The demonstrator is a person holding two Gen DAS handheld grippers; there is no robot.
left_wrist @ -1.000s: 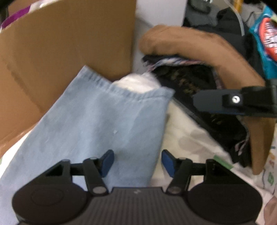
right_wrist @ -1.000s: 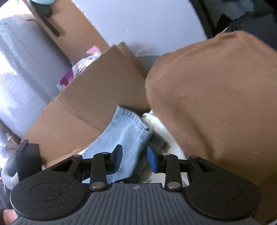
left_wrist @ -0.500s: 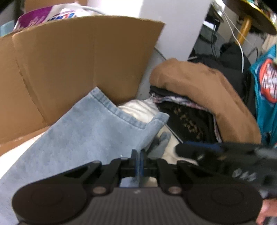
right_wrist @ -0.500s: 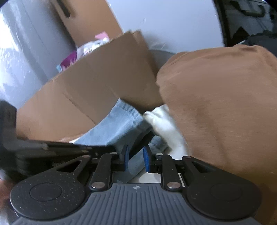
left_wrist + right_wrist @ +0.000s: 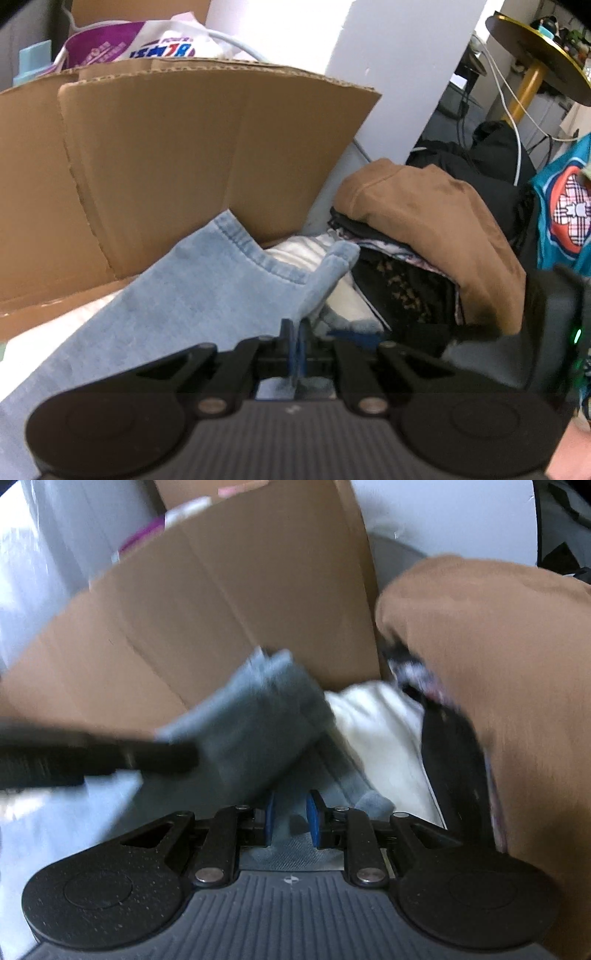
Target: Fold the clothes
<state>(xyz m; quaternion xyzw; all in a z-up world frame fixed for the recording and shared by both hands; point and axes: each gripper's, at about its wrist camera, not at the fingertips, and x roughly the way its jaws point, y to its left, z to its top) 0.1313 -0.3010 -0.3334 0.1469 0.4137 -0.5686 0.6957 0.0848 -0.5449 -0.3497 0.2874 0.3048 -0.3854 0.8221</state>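
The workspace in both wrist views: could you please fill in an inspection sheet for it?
Surface: white sheet, mostly covered.
Job's things: light blue denim garment, one edge lifted.
Clutter: brown garment atop dark clothes; white cloth; cardboard box; teal printed fabric.
Grippers: left gripper shut on the denim; right gripper has just been reopening slightly, denim between its pads, grip unclear.
Cables: white cables near the round table.
Surroundings: white wall.
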